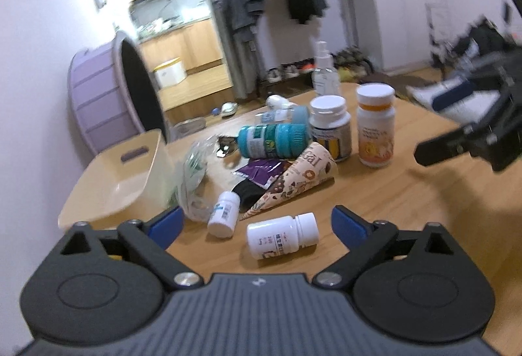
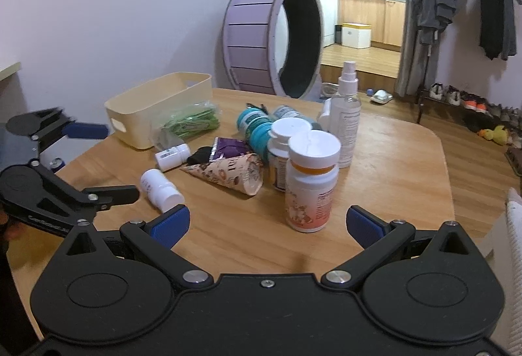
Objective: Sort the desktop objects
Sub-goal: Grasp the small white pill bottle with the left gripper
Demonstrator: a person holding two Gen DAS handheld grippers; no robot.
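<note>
My left gripper [image 1: 257,222] is open, low over the wooden table [image 1: 407,209]. A white pill bottle [image 1: 280,238] lies on its side between the fingertips, untouched. Just left of it lies a smaller white bottle [image 1: 223,214], beside a patterned paper cone [image 1: 293,183]. My right gripper [image 2: 267,222] is also open, and an upright orange-labelled bottle [image 2: 310,183] stands just ahead between its fingers. Behind that are a white-capped bottle [image 2: 284,144], teal bottles [image 2: 253,127] lying down and a clear spray bottle [image 2: 345,118]. A cream basket [image 2: 156,108] sits at the far left, empty.
A plastic bag of green strips [image 2: 191,123] leans on the basket, with a purple sachet [image 2: 228,149] by the cone. Beyond the table stand a purple wheel [image 2: 261,39], a clothes rack [image 2: 456,4] and shoes [image 2: 456,98]. The right gripper [image 1: 434,124] shows in the left view.
</note>
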